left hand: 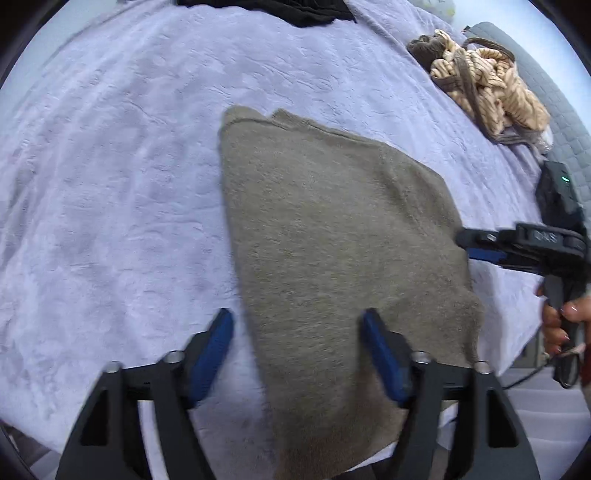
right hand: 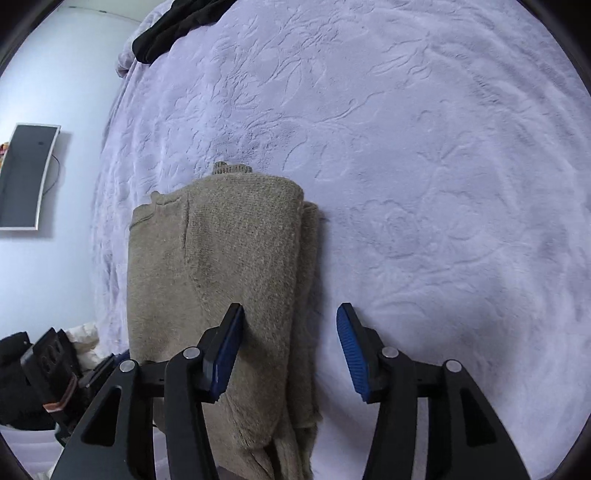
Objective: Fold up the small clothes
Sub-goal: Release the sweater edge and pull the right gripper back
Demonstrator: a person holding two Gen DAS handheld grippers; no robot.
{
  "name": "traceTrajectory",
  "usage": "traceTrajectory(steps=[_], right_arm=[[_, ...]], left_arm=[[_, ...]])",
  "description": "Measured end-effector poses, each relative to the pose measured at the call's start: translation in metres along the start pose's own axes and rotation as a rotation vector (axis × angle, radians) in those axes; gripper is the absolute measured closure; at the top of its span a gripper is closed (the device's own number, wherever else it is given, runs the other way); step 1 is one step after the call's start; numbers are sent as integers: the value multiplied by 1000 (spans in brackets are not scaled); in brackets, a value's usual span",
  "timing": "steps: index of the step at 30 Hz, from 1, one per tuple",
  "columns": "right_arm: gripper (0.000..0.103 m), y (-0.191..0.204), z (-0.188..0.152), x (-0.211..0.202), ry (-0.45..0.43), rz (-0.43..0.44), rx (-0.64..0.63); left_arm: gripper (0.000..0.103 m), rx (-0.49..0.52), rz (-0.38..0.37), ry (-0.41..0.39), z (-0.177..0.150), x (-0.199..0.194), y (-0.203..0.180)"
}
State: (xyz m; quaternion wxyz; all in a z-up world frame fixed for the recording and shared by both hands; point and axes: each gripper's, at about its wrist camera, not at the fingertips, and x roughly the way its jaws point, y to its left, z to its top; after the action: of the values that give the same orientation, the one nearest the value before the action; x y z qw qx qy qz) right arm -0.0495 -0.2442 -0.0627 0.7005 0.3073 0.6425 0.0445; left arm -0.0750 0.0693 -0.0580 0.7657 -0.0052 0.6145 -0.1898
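A grey-brown knitted garment (left hand: 332,236) lies folded on the lavender bedspread (left hand: 110,166). It also shows in the right wrist view (right hand: 229,266) as a long folded strip with layered edges at its right side. My left gripper (left hand: 297,332) is open and empty above the garment's near end. My right gripper (right hand: 290,325) is open, straddling the garment's right folded edge. The right gripper also shows in the left wrist view (left hand: 480,245) at the garment's right edge, held by a hand (left hand: 561,325).
A crumpled beige striped garment (left hand: 484,85) lies at the far right of the bed. A black garment (left hand: 273,11) lies at the far edge, also in the right wrist view (right hand: 173,29). The bed's near edge drops off to bags and clutter (right hand: 44,376).
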Motion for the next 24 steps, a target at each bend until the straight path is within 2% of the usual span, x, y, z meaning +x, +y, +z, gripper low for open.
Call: traceTrajectory(steps=[1,4,5,6,7,9,12,14,18,19,22,24], right_arm=[[47,-1,-4,-6,-6,-25,-11],[48,0,-19,-28,-35,-59,-32],[56,2,-25,-35,-47,-46,-34],[70,2,-31,-39,-57,-28,-38],[74,4,-38,-45,-64,-9,-45],[81,17,-50,-50,-81,9,-77],[81,43,-69,-48,-83,4,-149],[81,56,-77,-37,-67,-31,-193],[80,56,-90,-4,-47,-247,-260],[79,48,-92,4,-24,-274,-247],[77,29,-94,5,-27,-213,-141],[76,32,-95,4,-36,-227,-156]], left_arm=[[21,6,25,-23,-1,-6,0],[21,-3,39,-39,-1,-14,1],[21,-1,50,-43,-2,-16,0],[18,6,62,-45,-1,-17,-1],[2,15,79,-47,-2,-20,-4],[0,22,90,-61,0,-24,-10],[0,14,59,-43,0,-23,-14],[0,10,73,-24,-2,-19,-18],[0,14,120,-19,-12,-20,-19],[0,11,125,-23,-14,-21,-19],[0,3,130,-23,-20,-24,-19],[0,4,132,-13,-24,-24,-21]])
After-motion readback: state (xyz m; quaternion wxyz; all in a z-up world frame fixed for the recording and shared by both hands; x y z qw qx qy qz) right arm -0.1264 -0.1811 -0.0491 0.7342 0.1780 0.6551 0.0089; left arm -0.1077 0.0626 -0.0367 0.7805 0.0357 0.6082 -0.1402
